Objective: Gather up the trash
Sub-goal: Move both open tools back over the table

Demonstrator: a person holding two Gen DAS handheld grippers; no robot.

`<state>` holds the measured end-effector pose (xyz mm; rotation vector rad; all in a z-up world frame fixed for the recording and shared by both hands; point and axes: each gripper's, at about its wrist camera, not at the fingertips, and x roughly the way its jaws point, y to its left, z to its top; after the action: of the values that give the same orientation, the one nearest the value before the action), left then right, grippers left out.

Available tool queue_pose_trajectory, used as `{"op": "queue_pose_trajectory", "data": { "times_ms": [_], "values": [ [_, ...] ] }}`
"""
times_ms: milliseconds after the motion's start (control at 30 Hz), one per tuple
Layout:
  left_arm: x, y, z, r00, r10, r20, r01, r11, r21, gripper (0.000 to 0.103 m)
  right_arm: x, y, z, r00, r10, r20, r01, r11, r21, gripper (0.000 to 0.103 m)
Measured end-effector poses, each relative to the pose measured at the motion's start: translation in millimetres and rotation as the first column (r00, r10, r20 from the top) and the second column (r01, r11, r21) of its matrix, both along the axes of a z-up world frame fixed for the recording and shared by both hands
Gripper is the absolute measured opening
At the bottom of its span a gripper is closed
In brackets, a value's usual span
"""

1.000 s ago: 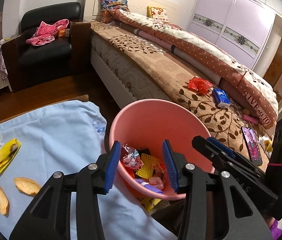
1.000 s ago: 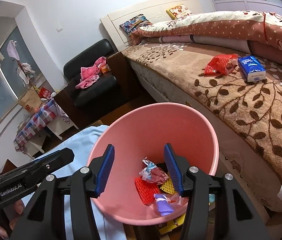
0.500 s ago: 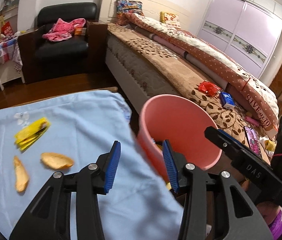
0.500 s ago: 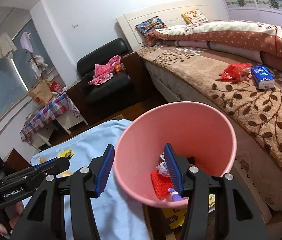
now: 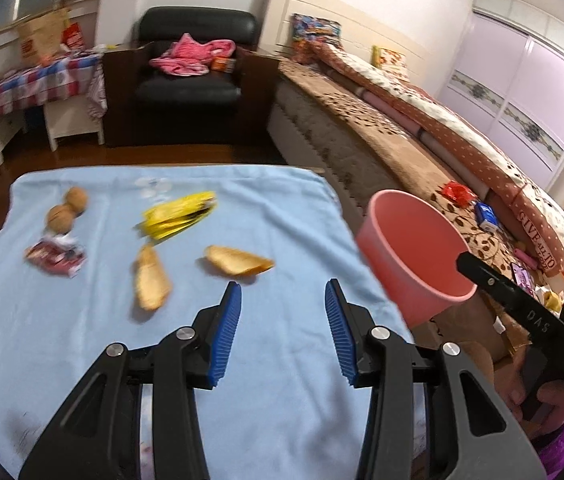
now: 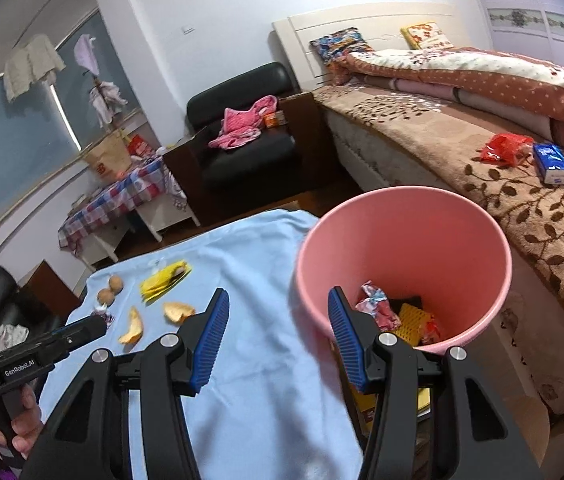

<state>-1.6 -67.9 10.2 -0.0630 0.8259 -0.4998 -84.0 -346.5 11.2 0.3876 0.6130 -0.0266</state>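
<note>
A pink bin (image 6: 402,236) stands at the right edge of a table under a light blue cloth (image 5: 122,344); several wrappers lie in its bottom. On the cloth lie two orange peels (image 5: 238,260) (image 5: 150,280), a yellow wrapper (image 5: 178,216), a red and white wrapper (image 5: 54,256) and two brown nuts (image 5: 62,212). My left gripper (image 5: 282,308) hangs open over the cloth, empty, just short of the nearer peel. My right gripper (image 6: 274,320) is open and empty too, astride the bin's left rim. The bin (image 5: 414,256) also shows in the left wrist view.
A bed (image 6: 482,152) with a brown leaf blanket runs along the right, carrying a red packet (image 6: 502,148) and a blue box (image 6: 552,162). A black armchair (image 5: 190,80) with pink clothes stands at the back, a checked-cloth side table (image 5: 22,88) at the left.
Both grippers swung left, away from over the bin toward the blue cloth. The peels, the yellow wrapper and the nuts have come into fuller view. Both stayed open.
</note>
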Motion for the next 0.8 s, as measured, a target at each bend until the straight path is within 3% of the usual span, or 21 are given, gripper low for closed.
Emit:
{"op": "queue_pose_trajectory", "data": {
  "times_ms": [433,800],
  "values": [
    [-15.1,83.7,-15.1,0.985,0.171,-0.030,-0.171,0.985,0.019,0.045,3.3,51.3,-10.5,0.991,0.127,-0.035,-0.129,0.990,-0.049,0.051],
    [29.4,143.6,-27.7,0.924,0.377,-0.064,-0.375,0.926,0.033,0.045,35.7,74.5,-25.7,0.977,0.196,-0.081,-0.201,0.978,-0.050,0.051]
  ]
}}
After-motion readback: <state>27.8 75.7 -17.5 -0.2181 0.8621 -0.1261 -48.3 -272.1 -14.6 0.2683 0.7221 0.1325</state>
